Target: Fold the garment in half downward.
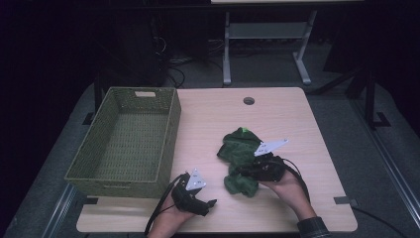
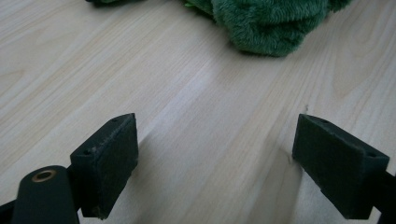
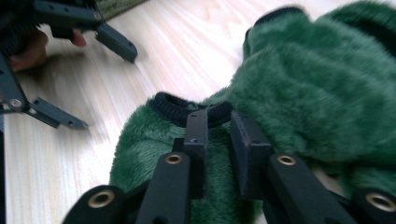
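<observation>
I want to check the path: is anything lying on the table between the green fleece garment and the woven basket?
Nothing visible does. Bare table lies between the green fleece garment and the woven basket; the left gripper sits nearer the front edge, below that line.

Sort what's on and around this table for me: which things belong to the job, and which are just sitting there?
In the job:
green fleece garment, its black-trimmed edge between the right tongs
left tongs, open above bare wood
woven basket, likely where the garment goes

Just there:
table with its cable hole
metal stand behind the table
</observation>
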Available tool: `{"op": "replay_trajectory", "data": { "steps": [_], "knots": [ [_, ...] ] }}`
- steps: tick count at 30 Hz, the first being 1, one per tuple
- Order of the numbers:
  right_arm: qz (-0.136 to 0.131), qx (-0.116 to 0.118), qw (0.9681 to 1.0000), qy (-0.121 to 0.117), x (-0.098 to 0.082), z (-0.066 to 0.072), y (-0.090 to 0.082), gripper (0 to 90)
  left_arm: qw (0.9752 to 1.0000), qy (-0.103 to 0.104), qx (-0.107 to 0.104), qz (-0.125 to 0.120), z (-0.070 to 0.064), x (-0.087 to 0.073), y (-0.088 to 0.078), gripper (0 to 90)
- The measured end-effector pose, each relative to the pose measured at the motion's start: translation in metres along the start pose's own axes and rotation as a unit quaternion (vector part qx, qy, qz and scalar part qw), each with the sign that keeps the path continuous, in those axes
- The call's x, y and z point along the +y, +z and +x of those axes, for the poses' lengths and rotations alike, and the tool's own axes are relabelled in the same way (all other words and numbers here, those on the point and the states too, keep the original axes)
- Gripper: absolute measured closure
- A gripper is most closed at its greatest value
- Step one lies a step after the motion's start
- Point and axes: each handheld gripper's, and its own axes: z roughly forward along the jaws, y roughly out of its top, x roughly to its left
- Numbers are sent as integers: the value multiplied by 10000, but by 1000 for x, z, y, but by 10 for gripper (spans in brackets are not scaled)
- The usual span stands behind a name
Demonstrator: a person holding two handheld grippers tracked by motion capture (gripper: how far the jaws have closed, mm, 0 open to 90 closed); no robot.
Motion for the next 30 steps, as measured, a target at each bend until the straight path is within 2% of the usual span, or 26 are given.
{"op": "replay_trajectory", "data": {
  "steps": [2, 5, 8, 17, 18, 19, 24, 25, 26, 28, 30],
  "knots": [
    [-49, -32, 10000, 24, 1, -1, -4, 720, 10000, -10, -67, -10, 0, 3, 0, 143],
    [-60, -71, 9999, 43, 1, -3, -8, 675, 9998, 91, -190, -1, 2, 10, -1, 162],
    [-129, -230, 9996, 105, 3, -8, -15, 636, 9996, 135, -232, -50, 7, 20, -4, 163],
    [-384, -489, 9979, 183, 4, -21, -24, 587, 9991, 34, -355, -250, 22, 48, -4, 164],
    [-376, -518, 9976, 249, 4, -24, -24, 582, 9989, 47, -391, -263, 24, 51, -4, 201],
    [-376, -518, 9976, 249, 4, -24, -24, 582, 9987, 37, -408, -293, 26, 56, -2, 201],
    [-265, -614, 9973, 298, 10, -34, -23, 581, 9988, 114, -350, -323, 38, 75, 6, 209],
    [-332, -639, 9971, 261, 12, -37, -25, 586, 9987, 89, -348, -371, 43, 83, 8, 219],
    [-332, -607, 9971, 306, 13, -40, -26, 582, 9987, 89, -348, -371, 43, 83, 8, 221],
    [-282, -698, 9967, 291, 17, -43, -27, 582, 9986, 147, -300, -399, 47, 93, 10, 227],
    [-351, -729, 9963, 304, 20, -46, -29, 583, 9986, 210, -268, -413, 50, 101, 11, 234]
  ]
}}
